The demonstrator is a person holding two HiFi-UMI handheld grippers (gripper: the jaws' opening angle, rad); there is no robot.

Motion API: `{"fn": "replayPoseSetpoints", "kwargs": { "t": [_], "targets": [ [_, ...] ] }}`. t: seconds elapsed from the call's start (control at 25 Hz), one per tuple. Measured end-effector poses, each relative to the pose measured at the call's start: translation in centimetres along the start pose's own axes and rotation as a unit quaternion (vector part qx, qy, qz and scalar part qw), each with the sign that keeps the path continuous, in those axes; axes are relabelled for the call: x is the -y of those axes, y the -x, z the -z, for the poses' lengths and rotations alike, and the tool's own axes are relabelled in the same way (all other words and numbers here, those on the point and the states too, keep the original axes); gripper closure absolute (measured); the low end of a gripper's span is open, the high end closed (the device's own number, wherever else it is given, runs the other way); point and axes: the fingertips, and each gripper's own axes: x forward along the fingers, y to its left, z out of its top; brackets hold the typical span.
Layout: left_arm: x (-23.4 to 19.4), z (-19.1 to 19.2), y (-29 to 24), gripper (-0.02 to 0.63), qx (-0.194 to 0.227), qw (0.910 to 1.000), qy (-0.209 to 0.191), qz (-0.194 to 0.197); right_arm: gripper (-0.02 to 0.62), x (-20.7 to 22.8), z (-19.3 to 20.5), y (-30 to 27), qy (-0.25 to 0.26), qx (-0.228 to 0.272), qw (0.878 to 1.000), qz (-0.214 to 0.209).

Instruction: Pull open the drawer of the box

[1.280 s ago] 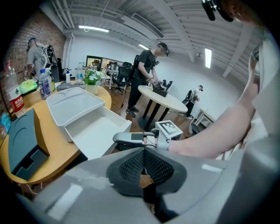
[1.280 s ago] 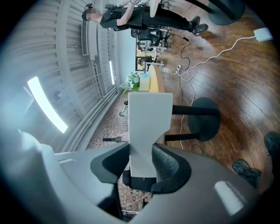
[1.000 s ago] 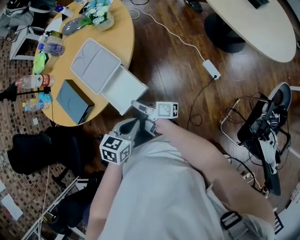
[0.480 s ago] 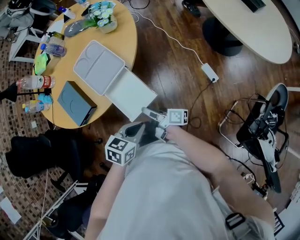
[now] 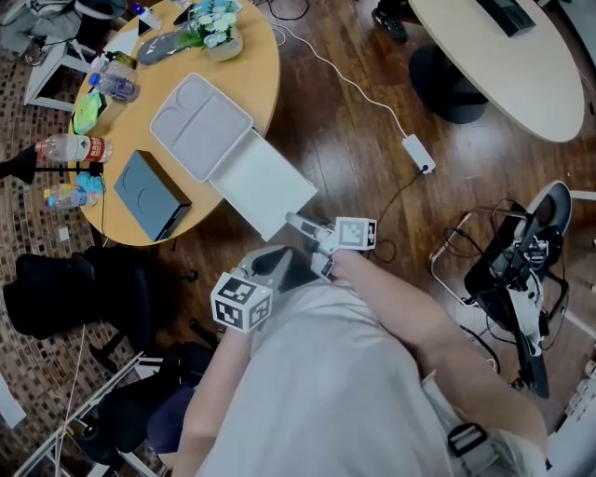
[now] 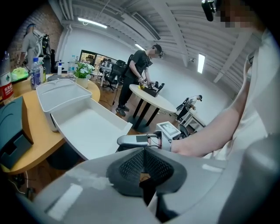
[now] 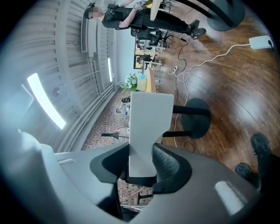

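A white box lies on the round wooden table. Its white drawer is pulled out past the table's edge, over the floor. My right gripper grips the drawer's front wall. In the right gripper view that wall stands between the two pads of my right gripper, and the jaws are opening slightly. My left gripper hangs close to my body, below the drawer. In its own view the left gripper is shut and empty, and the empty drawer lies ahead.
A dark grey box, bottles and a flower pot share the table. A cable with a power adapter runs across the wood floor. A black chair stands at the left, a second table at the top right.
The drawer has slid further out of the box, towards me. My right gripper has drawn back with its front wall. The left gripper has stayed by my body.
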Motion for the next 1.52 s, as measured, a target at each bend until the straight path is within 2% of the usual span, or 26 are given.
{"fn": "replayPoseSetpoints", "kwargs": {
  "t": [0.12,0.24,0.32,0.56,0.6,0.72,0.84,1.04,1.2,1.32,1.44,1.52],
  "targets": [
    [0.4,0.4,0.4,0.6,0.01,0.9999,0.007,-0.001,0.414,2.3,0.3,1.1,0.052,-0.027,0.995,0.084],
    [0.3,0.7,1.0,0.6,0.021,0.9997,0.011,-0.01,0.389,2.6,0.7,1.4,0.124,-0.059,0.984,0.111],
    [0.2,0.8,1.4,0.6,0.033,0.9992,0.013,-0.019,0.382,2.8,0.8,2.3,0.173,-0.079,0.972,0.141],
    [0.1,2.5,3.3,0.6,0.072,0.9957,0.036,-0.045,0.39,1.4,1.1,4.8,0.292,-0.114,0.926,0.21],
    [0.2,2.9,3.7,0.6,0.079,0.9949,0.039,-0.049,0.405,0.8,1.3,4.9,0.315,-0.122,0.916,0.218],
    [0.4,3.7,4.8,0.6,0.101,0.9918,0.047,-0.063,0.462,-1.3,2.0,5.0,0.402,-0.153,0.871,0.237],
    [0.9,3.8,5.7,0.6,0.127,0.9881,0.041,-0.076,0.505,-4.2,2.7,5.2,0.468,-0.171,0.835,0.233],
    [1.0,3.1,8.1,0.6,0.192,0.9747,0.028,-0.111,0.545,-9.2,4.6,5.1,0.552,-0.185,0.789,0.197],
    [1.7,2.3,10.8,0.6,0.249,0.9595,0.013,-0.132,0.554,-12.6,6.6,5.2,0.585,-0.192,0.772,0.159],
    [2.8,2.5,12.5,0.6,0.275,0.9518,-0.004,-0.136,0.56,-14.8,8.4,5.8,0.601,-0.193,0.763,0.136],
    [3.4,2.9,13.9,0.6,0.3,0.9418,-0.012,-0.152,0.566,-16.5,9.5,5.7,0.624,-0.202,0.747,0.111],
    [3.4,3.4,14.8,0.6,0.309,0.9373,-0.012,-0.162,0.571,-17.4,10.3,5.2,0.632,-0.205,0.74,0.099]
  ]
}}
